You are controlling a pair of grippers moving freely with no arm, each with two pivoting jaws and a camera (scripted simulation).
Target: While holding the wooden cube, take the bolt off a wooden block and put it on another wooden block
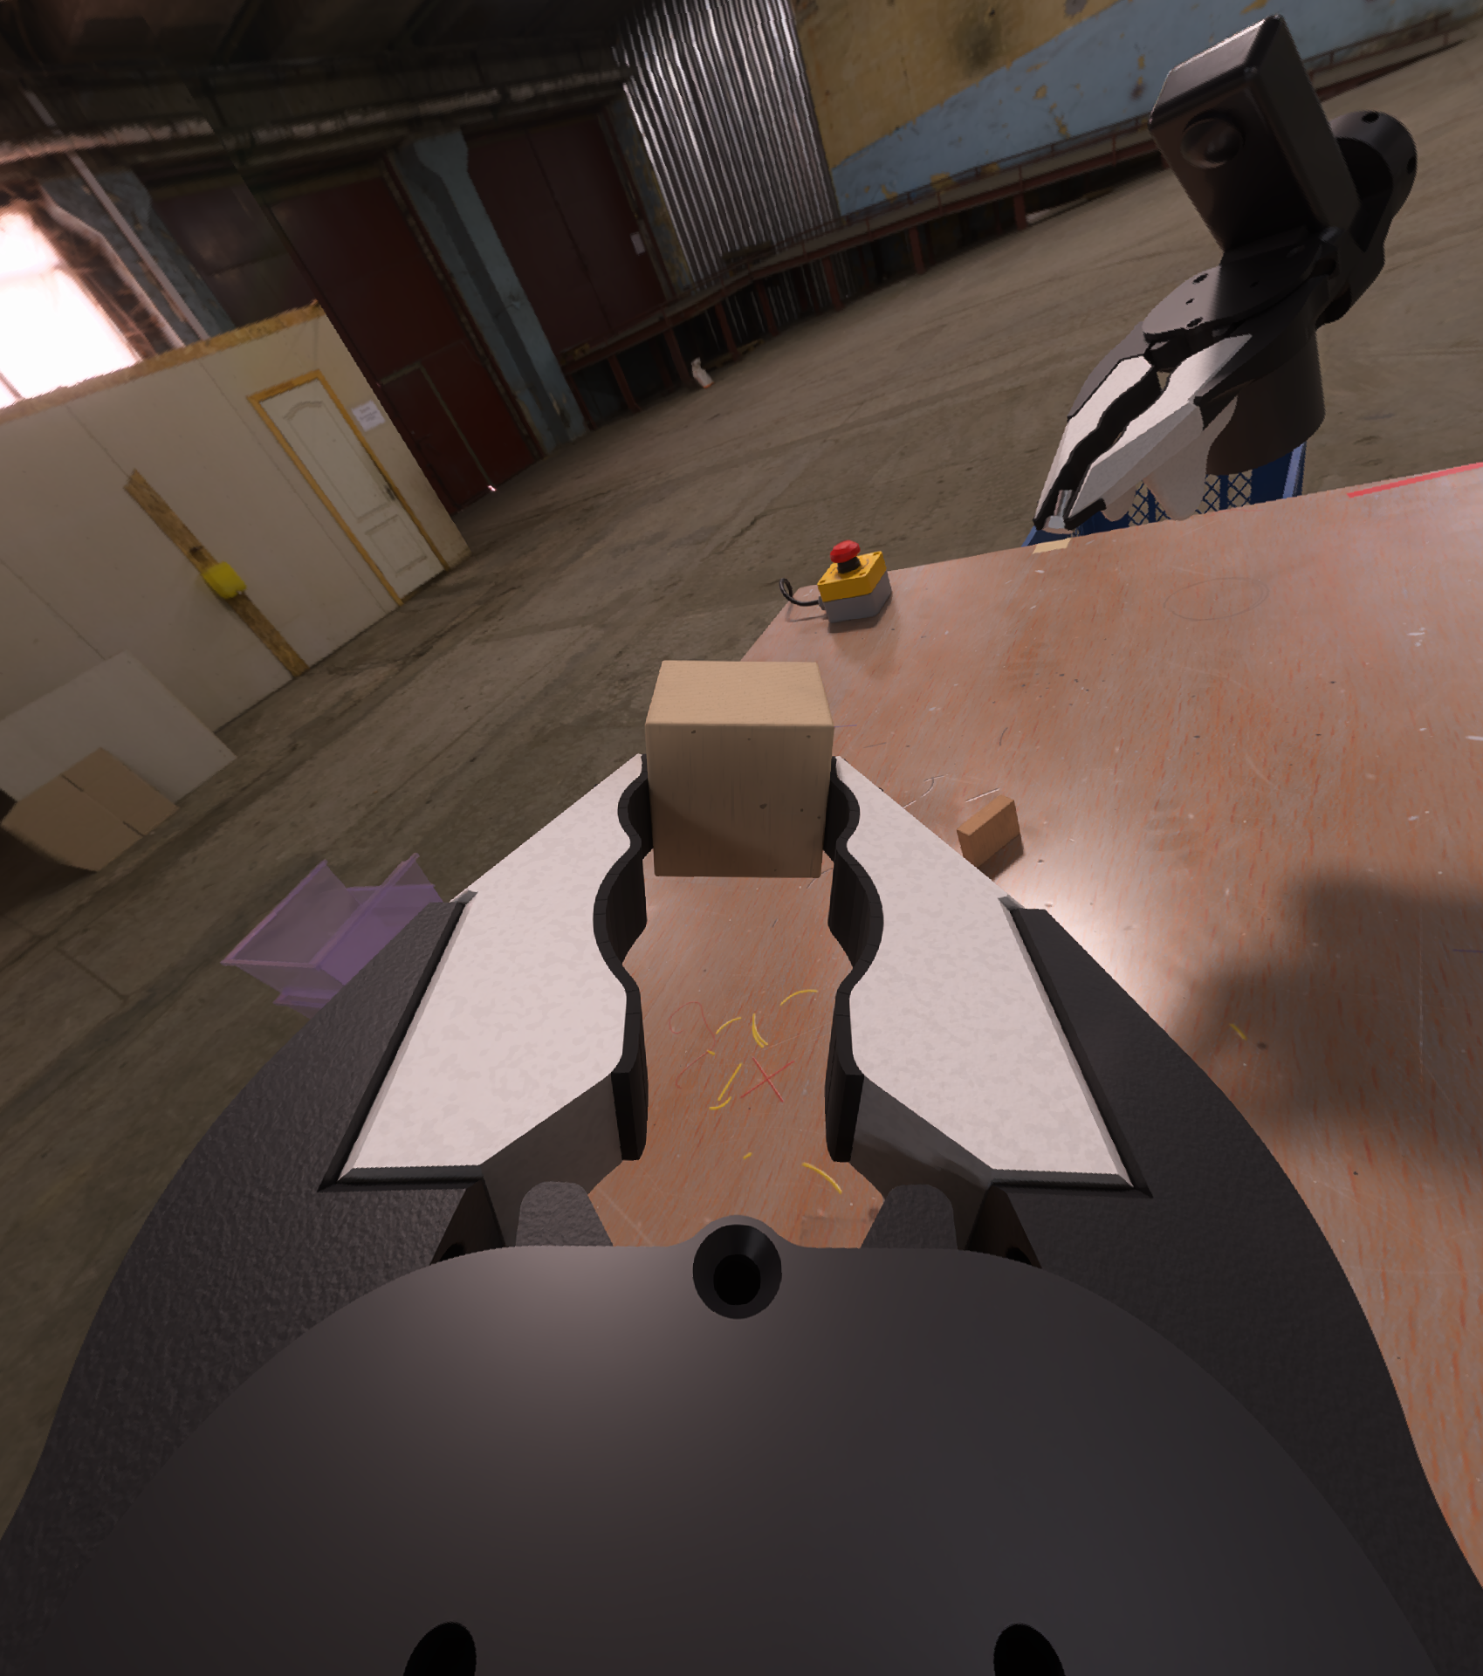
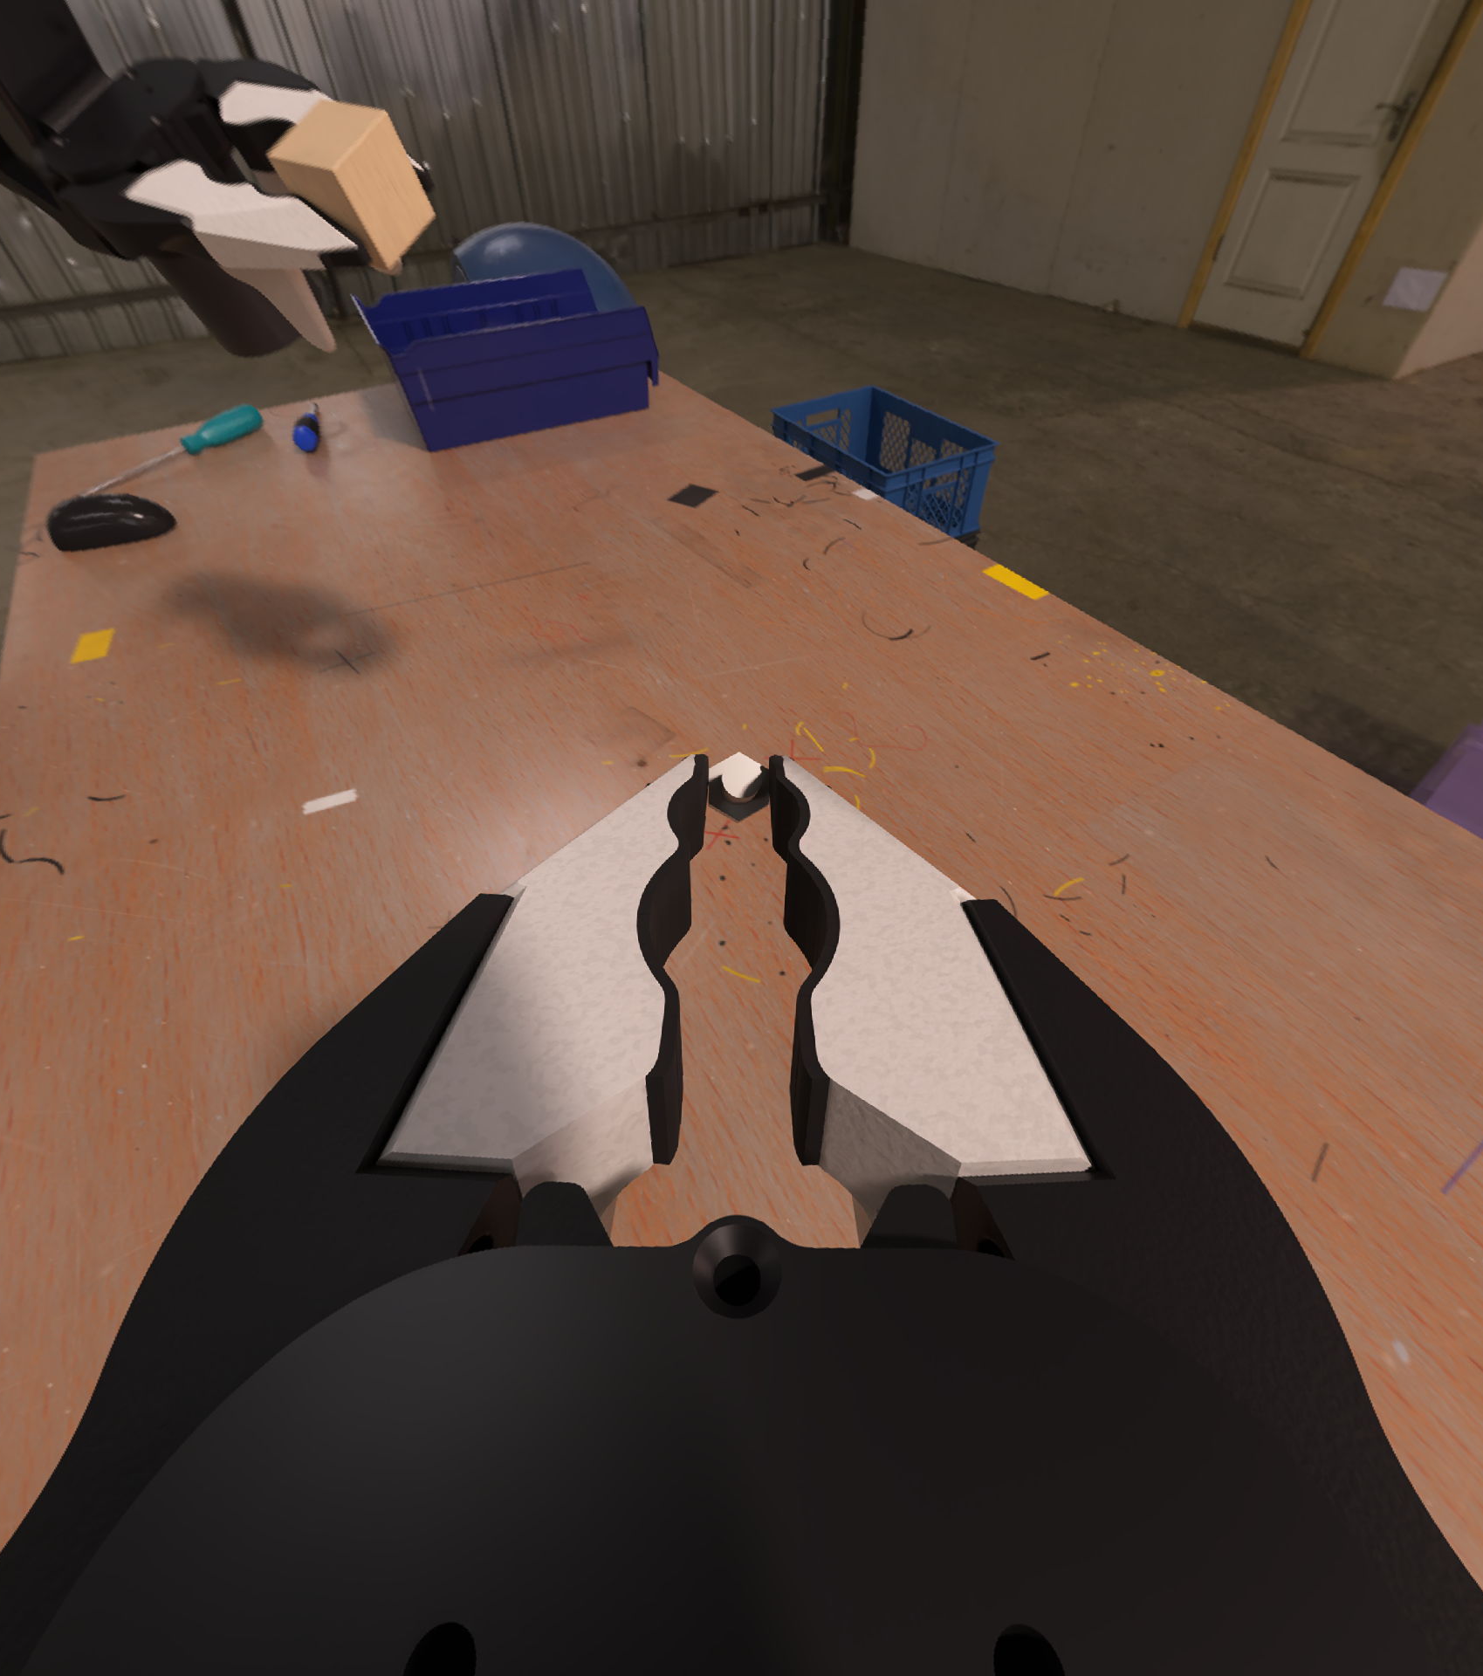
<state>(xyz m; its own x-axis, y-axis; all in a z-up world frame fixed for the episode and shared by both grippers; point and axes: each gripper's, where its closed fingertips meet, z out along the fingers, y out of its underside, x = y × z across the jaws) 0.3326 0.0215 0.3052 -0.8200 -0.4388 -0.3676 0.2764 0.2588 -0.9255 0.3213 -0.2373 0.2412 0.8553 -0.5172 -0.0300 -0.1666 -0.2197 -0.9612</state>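
Observation:
My left gripper (image 1: 737,798) is shut on the pale wooden cube (image 1: 737,771) and holds it in the air above the table's edge. It also shows at the top left of the right wrist view (image 2: 302,209) with the cube (image 2: 357,181). My right gripper (image 2: 737,782) is shut on a small white bolt (image 2: 736,778), low over the table. A pale block corner (image 2: 736,760) and a dark base show just around the bolt. From the left wrist view the right gripper (image 1: 1062,515) points down at a pale piece (image 1: 1050,546). A small brown wooden block (image 1: 989,827) lies on the table.
On the plywood table (image 2: 447,907) there are a dark blue bin (image 2: 520,363), a teal-handled screwdriver (image 2: 211,431), a black rounded object (image 2: 110,521) and a yellow box with a red button (image 1: 851,580). A blue crate (image 2: 887,453) and a purple bin (image 1: 338,925) stand off the table.

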